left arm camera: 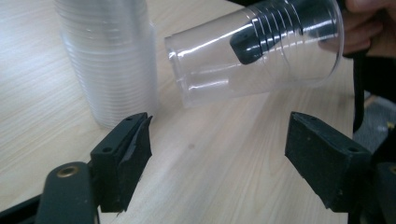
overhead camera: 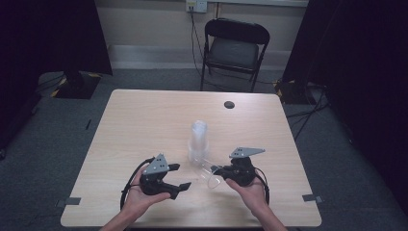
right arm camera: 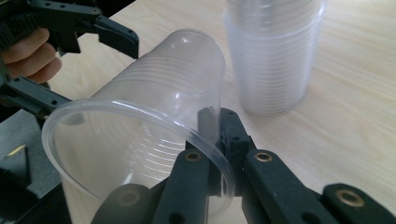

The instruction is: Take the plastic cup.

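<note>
Right gripper (right arm camera: pixel 219 140) fingers clamped on the rim of a clear cup (right arm camera: pixel 140 135), held tipped on its side off the surface (overhead camera: pixel 144 115); left gripper (overhead camera: pixel 177 176) fingers wide apart, holding nothing, near the surface's front edge; cup stack (overhead camera: pixel 197 143) upright mid-surface, just beyond.

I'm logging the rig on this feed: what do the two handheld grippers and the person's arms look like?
Both the left gripper and the right gripper are black, two-jawed, with brass-coloured pivot pins and blocky black pads. Each carries a grey three-cornered plate on top and trails a black cable. The forearms are bare, no sleeves or gloves.
</note>
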The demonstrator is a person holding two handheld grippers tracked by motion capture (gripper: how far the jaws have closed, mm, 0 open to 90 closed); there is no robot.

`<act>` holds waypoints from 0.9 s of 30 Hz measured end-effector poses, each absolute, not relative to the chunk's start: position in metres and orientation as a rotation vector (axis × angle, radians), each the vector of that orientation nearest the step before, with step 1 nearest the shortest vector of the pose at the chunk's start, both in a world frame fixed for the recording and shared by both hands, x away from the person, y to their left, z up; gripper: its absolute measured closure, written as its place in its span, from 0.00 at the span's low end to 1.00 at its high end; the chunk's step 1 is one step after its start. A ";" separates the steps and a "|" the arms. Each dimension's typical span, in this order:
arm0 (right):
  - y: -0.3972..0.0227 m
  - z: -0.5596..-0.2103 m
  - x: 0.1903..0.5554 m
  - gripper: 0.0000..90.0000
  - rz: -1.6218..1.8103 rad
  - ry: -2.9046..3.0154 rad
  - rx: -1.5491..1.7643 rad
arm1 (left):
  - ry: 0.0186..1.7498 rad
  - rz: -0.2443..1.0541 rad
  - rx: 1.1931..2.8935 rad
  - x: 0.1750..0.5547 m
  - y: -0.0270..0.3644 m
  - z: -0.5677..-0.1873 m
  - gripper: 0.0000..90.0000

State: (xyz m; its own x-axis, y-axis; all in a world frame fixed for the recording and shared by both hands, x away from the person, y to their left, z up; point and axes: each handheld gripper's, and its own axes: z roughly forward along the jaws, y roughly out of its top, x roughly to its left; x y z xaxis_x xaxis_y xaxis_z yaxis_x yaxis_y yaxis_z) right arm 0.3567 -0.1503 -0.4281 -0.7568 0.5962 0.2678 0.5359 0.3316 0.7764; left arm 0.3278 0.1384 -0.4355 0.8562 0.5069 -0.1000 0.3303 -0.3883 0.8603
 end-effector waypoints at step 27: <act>-0.115 -0.423 0.368 1.00 1.180 2.926 0.970 | 0.239 0.424 2.206 0.313 0.119 -0.439 0.18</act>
